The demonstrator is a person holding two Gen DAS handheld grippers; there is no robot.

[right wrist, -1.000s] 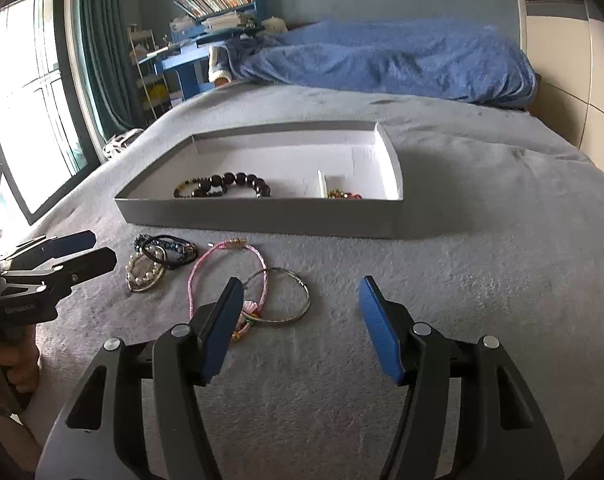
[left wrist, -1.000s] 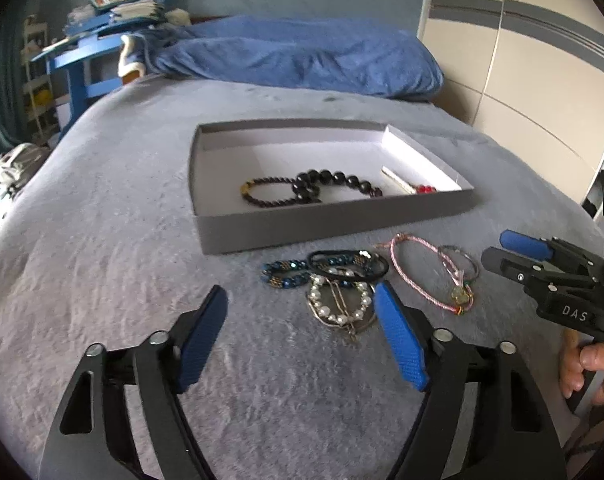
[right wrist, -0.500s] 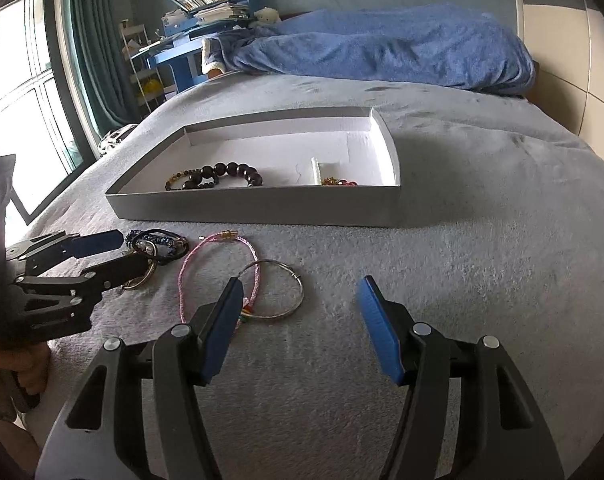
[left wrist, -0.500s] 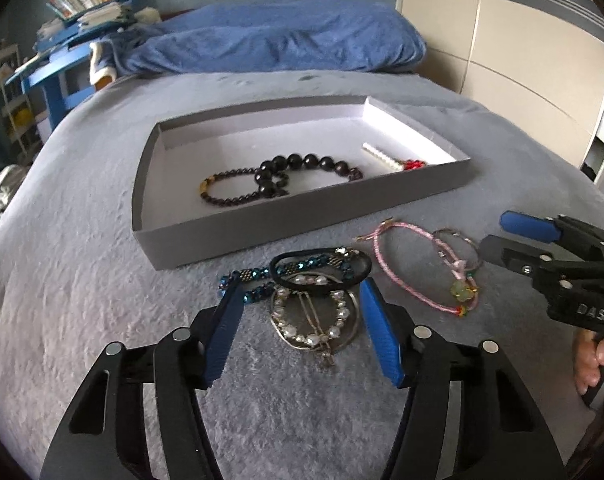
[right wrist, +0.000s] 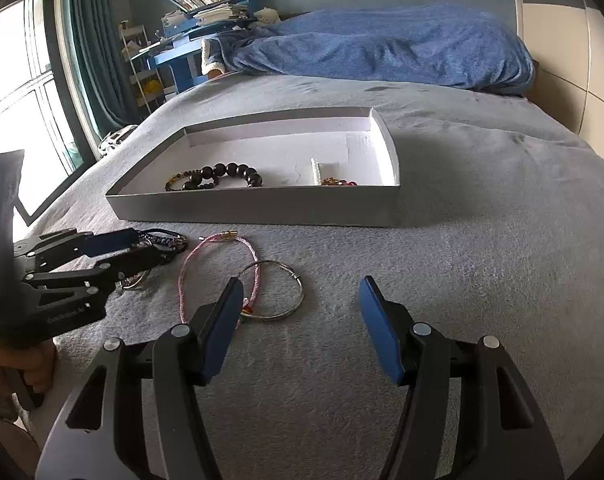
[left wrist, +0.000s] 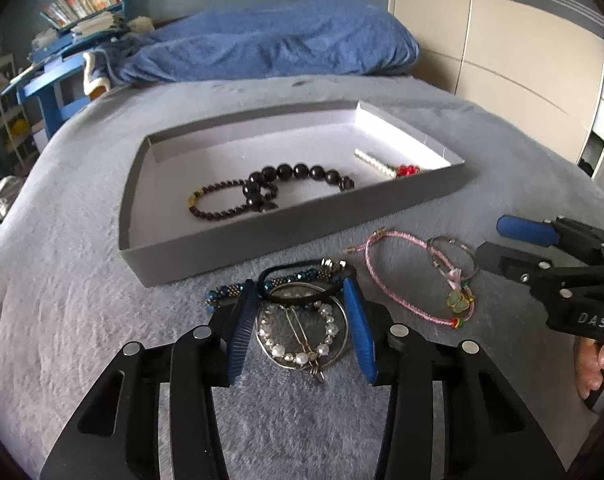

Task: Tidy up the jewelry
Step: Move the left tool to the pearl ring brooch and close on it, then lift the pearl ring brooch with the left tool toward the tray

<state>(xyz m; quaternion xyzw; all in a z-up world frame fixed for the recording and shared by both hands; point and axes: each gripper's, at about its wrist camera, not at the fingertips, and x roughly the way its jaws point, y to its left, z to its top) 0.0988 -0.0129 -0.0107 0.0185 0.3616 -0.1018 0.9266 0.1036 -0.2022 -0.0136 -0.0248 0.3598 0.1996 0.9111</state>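
A grey tray (left wrist: 285,232) on the bed holds black bead bracelets (left wrist: 261,188) and a pearl piece with a red end (left wrist: 382,164). In front of it lies a pile: pearl bracelet with silver hoop (left wrist: 302,332), black band (left wrist: 306,280), blue bead bracelet (left wrist: 225,292). My left gripper (left wrist: 302,296) is open, its fingers (left wrist: 241,320) on either side of the pearl bracelet and hoop. A pink cord bracelet (left wrist: 386,276) and silver bangle (right wrist: 277,292) lie to the right. My right gripper (right wrist: 302,304) is open and empty, just right of the bangle.
The grey blanket (right wrist: 482,240) covers the bed. A blue duvet (right wrist: 382,48) lies at the far end. A blue desk with books (right wrist: 197,12) and a window (right wrist: 17,92) stand at the left. Wardrobe doors (left wrist: 502,52) are at the right.
My left gripper has moved forward and down over the pile and its fingers have narrowed around the pearl bracelet. My right gripper has barely moved.
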